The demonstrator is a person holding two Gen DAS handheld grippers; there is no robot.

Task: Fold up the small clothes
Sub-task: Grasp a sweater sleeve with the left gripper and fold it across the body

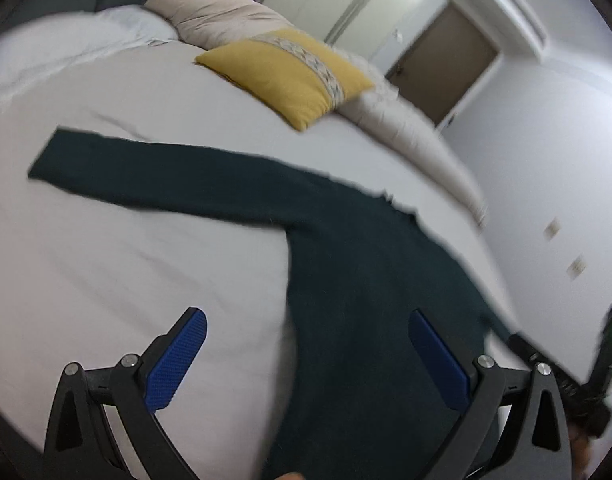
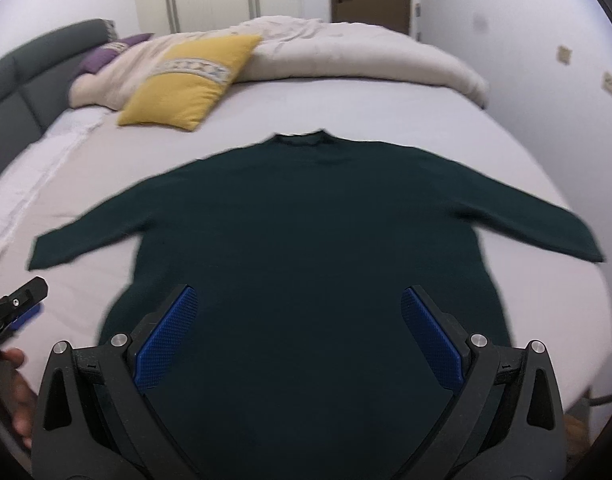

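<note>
A dark green long-sleeved sweater [image 2: 306,232] lies flat on the white bed sheet [image 2: 346,108], neck away from me, both sleeves spread out. My right gripper [image 2: 299,300] hovers open over its lower body, blue pads wide apart. In the left wrist view the same sweater [image 1: 366,300] runs up the right side, its left sleeve [image 1: 146,168] stretched across the sheet. My left gripper [image 1: 306,322] stands open over the sweater's left edge, nothing held. The left gripper's tip [image 2: 26,292] shows at the right wrist view's left margin, a hand [image 2: 18,396] behind it.
A yellow cushion [image 2: 190,80] and a rumpled beige duvet [image 2: 346,52] lie at the far side of the bed. A purple pillow [image 2: 110,52] sits by the grey headboard [image 2: 22,92]. A white cloth [image 2: 34,184] lies along the left. Wall and door stand beyond.
</note>
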